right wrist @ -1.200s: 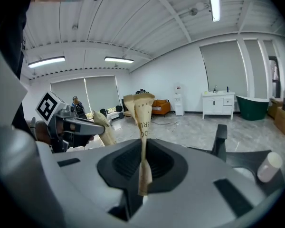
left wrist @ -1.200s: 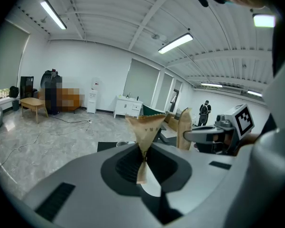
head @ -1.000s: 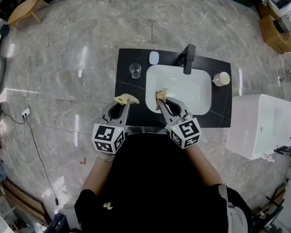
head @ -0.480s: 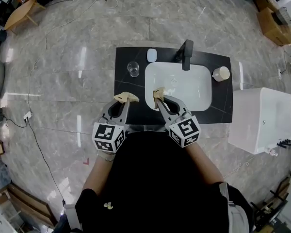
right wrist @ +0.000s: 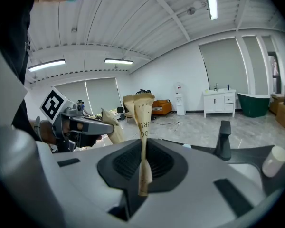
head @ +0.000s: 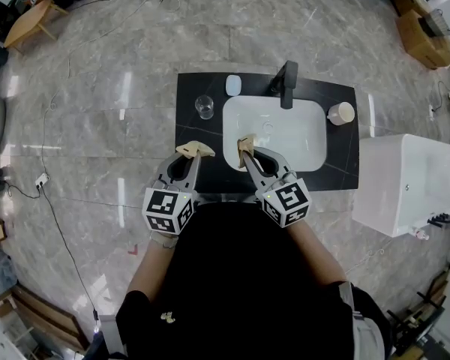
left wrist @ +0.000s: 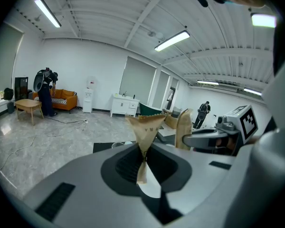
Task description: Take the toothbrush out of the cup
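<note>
Tongs are in both of the person's hands, and each pair is pressed together with nothing pinched between its tan taped tips. The left tongs [head: 195,150] hang over the front of the black stone tabletop [head: 198,130]. The right tongs [head: 245,144] hang over the front left edge of the white sink bowl [head: 285,137] set into it. The two pairs are near each other, side by side, but apart. A small clear glass cup [head: 205,106] stands at the back left of the tabletop, just to the left of the sink and well apart from both tongs. It is too small to tell if the toothbrush is inside it. A black tap [head: 287,83] stands behind the sink, with a small white oval thing [head: 233,85] beside it. A round cream pot [head: 342,113] sits on the right end of the tabletop. A big white box-shaped unit [head: 405,186] stands on the grey stone floor [head: 97,126] to the right.
</note>
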`<state>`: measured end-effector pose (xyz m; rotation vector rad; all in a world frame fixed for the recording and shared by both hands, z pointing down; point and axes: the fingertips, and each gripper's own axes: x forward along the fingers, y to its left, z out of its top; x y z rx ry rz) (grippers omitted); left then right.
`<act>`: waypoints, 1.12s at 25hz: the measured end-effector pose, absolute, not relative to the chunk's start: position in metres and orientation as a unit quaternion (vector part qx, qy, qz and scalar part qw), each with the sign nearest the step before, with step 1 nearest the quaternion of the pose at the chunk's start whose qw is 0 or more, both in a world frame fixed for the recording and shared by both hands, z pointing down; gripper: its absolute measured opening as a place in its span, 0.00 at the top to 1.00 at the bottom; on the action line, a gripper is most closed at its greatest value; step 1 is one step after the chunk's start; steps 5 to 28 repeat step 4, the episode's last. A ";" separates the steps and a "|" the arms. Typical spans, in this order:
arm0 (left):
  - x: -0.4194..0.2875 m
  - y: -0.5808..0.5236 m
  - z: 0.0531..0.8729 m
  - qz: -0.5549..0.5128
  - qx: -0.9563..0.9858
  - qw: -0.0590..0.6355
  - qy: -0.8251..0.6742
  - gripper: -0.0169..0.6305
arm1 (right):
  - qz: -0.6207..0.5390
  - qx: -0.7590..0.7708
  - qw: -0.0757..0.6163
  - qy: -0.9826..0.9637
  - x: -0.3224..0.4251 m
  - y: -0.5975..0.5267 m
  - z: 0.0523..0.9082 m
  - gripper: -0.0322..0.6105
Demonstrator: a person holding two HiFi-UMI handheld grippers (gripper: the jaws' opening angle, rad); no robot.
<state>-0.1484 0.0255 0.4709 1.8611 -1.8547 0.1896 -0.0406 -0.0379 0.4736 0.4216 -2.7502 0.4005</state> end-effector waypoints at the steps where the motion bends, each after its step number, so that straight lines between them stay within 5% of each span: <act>1: -0.149 0.025 0.471 0.070 0.684 0.251 -0.681 0.91 | 0.141 0.149 0.164 -0.965 -0.040 -0.039 0.473 0.88; 28: -0.150 0.024 0.469 0.069 0.684 0.251 -0.681 0.91 | 0.145 0.152 0.165 -0.964 -0.040 -0.040 0.473 0.88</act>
